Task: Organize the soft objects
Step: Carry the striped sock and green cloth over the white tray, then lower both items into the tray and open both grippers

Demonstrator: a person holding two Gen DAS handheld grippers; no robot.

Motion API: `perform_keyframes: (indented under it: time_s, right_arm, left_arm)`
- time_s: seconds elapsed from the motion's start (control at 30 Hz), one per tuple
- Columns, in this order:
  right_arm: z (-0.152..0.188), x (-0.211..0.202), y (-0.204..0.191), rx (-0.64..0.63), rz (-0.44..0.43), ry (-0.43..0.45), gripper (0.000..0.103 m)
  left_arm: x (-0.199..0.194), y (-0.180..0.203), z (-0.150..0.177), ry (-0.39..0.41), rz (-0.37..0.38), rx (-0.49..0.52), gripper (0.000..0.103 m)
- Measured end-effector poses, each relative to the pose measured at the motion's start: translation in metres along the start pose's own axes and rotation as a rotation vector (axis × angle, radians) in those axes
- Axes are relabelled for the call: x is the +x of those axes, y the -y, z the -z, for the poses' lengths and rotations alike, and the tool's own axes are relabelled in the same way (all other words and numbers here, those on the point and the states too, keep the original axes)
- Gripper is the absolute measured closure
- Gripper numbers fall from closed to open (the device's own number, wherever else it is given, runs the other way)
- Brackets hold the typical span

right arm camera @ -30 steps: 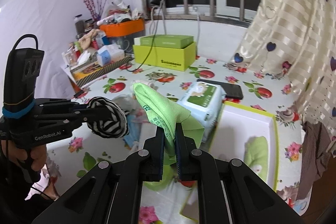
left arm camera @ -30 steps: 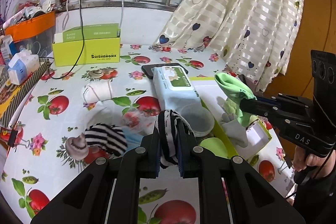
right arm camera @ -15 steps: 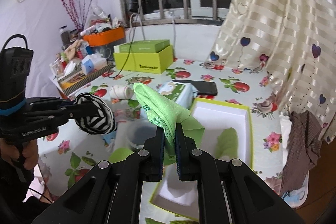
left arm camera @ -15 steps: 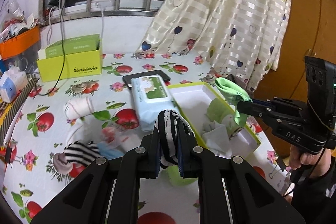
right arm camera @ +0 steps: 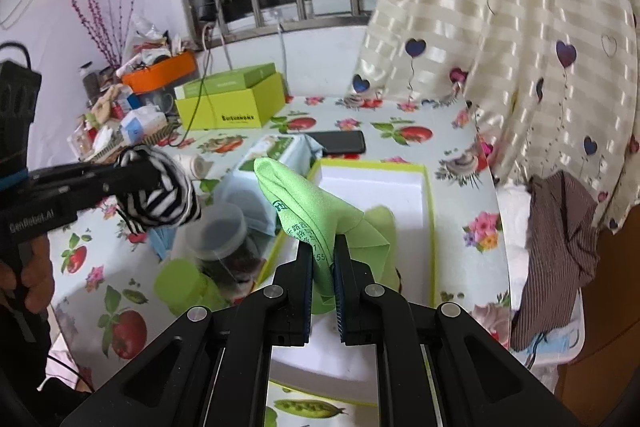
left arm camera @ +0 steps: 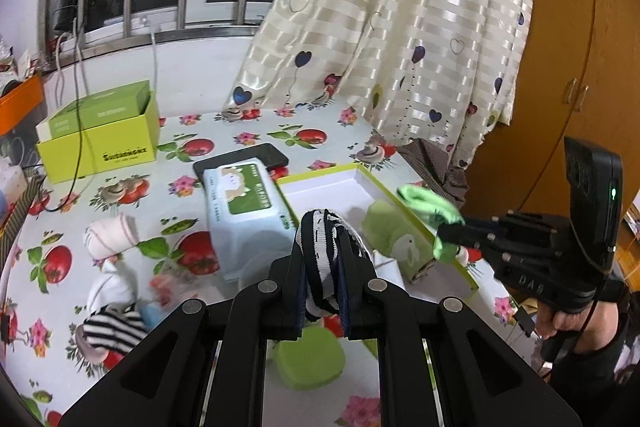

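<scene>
In the left wrist view, the left gripper [left arm camera: 323,281] has its jaws clamped on a black-and-white striped sock [left arm camera: 320,259], which stands up between the pads above the near part of the table. Just beyond it a white tray with a yellow-green rim [left arm camera: 380,183] lies on the fruit-print tablecloth [left arm camera: 248,135], with a pale green cloth item [left arm camera: 386,231] lying inside it. Left of the tray sits a pack of wet wipes [left arm camera: 244,211], touching a black phone [left arm camera: 244,159] at its far end. Farther left lie a rolled white sock [left arm camera: 110,233] and, nearer, another striped sock [left arm camera: 114,325]. A green lid [left arm camera: 310,357] lies near, below the fingers. At the right, the right gripper [left arm camera: 444,231] holds a green cloth [left arm camera: 430,205] over the tray's right rim, with a hand [left arm camera: 576,319] on its handle. In the right wrist view, the right gripper [right arm camera: 323,267] is closed tight on the green cloth [right arm camera: 304,203], which rises in a peak with printed characters, over the near end of the tray [right arm camera: 430,211]. At the left, the left gripper [right arm camera: 136,179] pinches the striped sock [right arm camera: 160,193] above a clear round container [right arm camera: 218,227]. A yellow-green box [right arm camera: 232,103] stands at the far side, and a brown striped garment [right arm camera: 560,251] hangs off the table's right edge under the heart-print curtain [right arm camera: 500,39].
</scene>
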State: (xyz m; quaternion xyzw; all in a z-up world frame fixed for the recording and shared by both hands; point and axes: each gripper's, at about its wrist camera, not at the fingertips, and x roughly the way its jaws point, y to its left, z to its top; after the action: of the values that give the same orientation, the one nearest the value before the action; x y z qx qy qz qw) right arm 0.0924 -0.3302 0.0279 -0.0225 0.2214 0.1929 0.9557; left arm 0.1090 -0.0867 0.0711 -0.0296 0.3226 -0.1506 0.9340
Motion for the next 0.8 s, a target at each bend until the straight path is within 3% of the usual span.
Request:
perform_keyframes:
  time_s: [0.53, 0.8]
  right_arm:
    - [0.043, 0.017, 0.016, 0.034, 0.024, -0.117, 0.094]
    - [0.039, 0.039, 0.028, 0.053, 0.014, -0.127, 0.094]
  left_arm:
    - [0.060, 0.021, -0.014, -0.096, 0.018, 0.031, 0.090]
    - [0.082, 0.027, -0.023, -0.128, 0.010, 0.036, 0.090]
